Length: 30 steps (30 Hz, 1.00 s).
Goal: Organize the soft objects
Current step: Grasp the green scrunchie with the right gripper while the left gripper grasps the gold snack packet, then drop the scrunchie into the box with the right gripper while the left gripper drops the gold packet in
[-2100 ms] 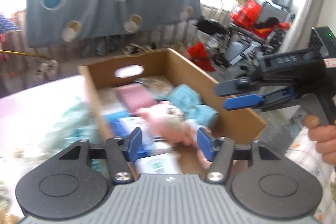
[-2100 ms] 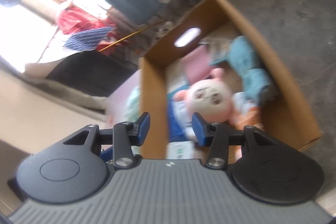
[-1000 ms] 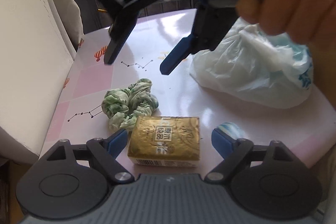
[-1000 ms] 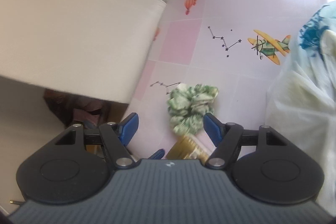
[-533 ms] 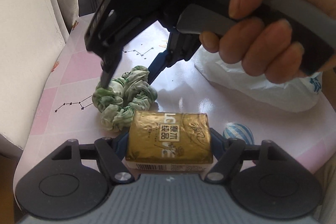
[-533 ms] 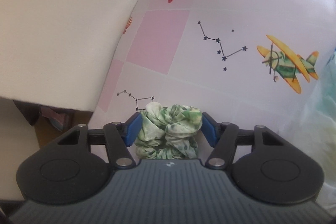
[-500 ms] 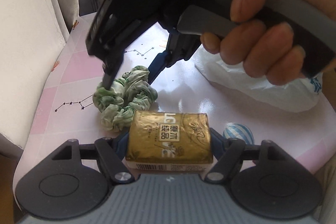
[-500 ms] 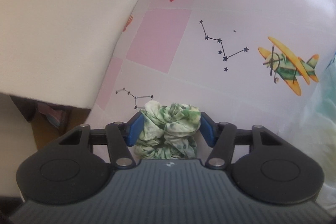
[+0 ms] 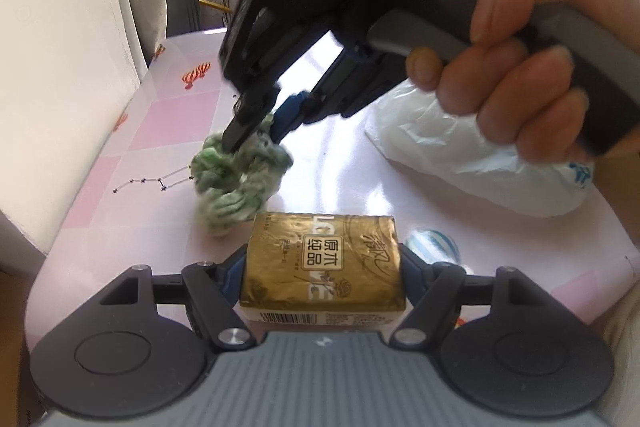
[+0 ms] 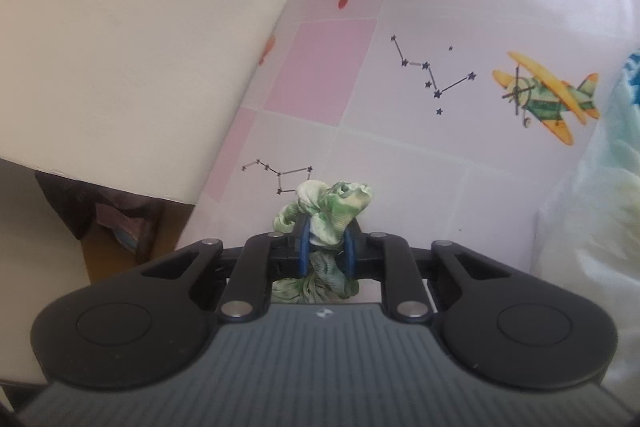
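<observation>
My left gripper (image 9: 322, 267) is shut on a gold tissue pack (image 9: 324, 259) with printed characters, held just above the pink table (image 9: 168, 123). My right gripper (image 10: 324, 247) is shut on a green-and-white scrunchie (image 10: 332, 211), which bunches between its blue pads. In the left wrist view the right gripper (image 9: 256, 131) pinches the scrunchie (image 9: 236, 179) just beyond the tissue pack, held by a hand.
A white plastic bag (image 9: 480, 155) lies on the table to the right, also at the right edge of the right wrist view (image 10: 592, 211). A cream wall or cushion (image 10: 120, 47) borders the table's left side. The tablecloth (image 10: 400, 7) shows plane and balloon prints.
My right gripper has closed on the scrunchie and squeezed it narrow. My left gripper has closed on the tissue pack and lifted it slightly. Earlier both moved from the cardboard box to the table.
</observation>
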{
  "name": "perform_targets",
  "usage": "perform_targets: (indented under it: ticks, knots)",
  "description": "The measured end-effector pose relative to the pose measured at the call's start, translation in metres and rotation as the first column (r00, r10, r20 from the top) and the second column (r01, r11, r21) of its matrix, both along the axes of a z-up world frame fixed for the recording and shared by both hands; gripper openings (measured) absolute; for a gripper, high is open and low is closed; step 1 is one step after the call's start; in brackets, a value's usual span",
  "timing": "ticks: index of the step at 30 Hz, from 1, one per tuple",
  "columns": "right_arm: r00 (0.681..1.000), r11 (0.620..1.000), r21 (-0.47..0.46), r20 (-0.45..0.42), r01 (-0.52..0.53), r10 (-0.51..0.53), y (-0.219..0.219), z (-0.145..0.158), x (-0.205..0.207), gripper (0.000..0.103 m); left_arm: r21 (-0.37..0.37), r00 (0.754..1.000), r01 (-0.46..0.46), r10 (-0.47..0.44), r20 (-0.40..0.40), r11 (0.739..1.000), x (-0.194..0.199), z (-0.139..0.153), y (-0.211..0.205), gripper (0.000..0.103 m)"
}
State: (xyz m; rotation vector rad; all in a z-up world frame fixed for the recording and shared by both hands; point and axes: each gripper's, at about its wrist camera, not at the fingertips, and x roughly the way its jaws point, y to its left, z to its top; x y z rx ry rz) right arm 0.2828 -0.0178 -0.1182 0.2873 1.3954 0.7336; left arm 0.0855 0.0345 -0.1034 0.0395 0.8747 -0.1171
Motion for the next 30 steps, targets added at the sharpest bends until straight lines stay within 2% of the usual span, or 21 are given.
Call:
perform_targets:
  ticks: [5, 11, 15, 19, 22, 25, 28, 30]
  knots:
    - [0.997, 0.996, 0.066, 0.045, 0.059, -0.062, -0.032, 0.04, -0.008, 0.015, 0.011, 0.999, 0.005, -0.006, 0.034, 1.0, -0.016, 0.017, -0.006, 0.074]
    - [0.975, 0.972, 0.169, 0.123, 0.166, -0.188, -0.116, 0.106, -0.035, 0.015, 0.003, 0.998, 0.01, -0.011, 0.064, 1.0, -0.028, 0.034, -0.011, 0.074]
    - [0.931, 0.943, 0.211, 0.207, 0.259, -0.302, -0.203, 0.155, -0.069, 0.015, -0.021, 0.996, 0.025, -0.023, 0.091, 0.999, -0.034, 0.048, -0.022, 0.074]
    - [0.853, 0.9, 0.21, 0.296, 0.381, -0.43, -0.293, 0.193, -0.114, 0.015, -0.042, 0.991, 0.066, -0.06, 0.124, 0.997, -0.034, 0.063, -0.037, 0.074]
    - [0.793, 0.858, 0.192, 0.327, 0.477, -0.514, -0.354, 0.204, -0.147, 0.015, -0.041, 0.985, 0.102, -0.095, 0.142, 0.994, -0.029, 0.073, -0.053, 0.074]
    - [0.742, 0.807, 0.169, 0.324, 0.565, -0.587, -0.403, 0.198, -0.172, 0.015, -0.047, 0.979, 0.137, -0.128, 0.156, 0.989, -0.025, 0.082, -0.071, 0.074]
    - [0.704, 0.768, 0.132, 0.326, 0.627, -0.631, -0.434, 0.181, -0.19, 0.016, -0.049, 0.972, 0.17, -0.159, 0.17, 0.984, -0.023, 0.09, -0.09, 0.074]
    - [0.693, 0.755, 0.093, 0.336, 0.649, -0.638, -0.442, 0.165, -0.193, 0.017, -0.043, 0.967, 0.19, -0.18, 0.179, 0.981, -0.023, 0.097, -0.1, 0.074]
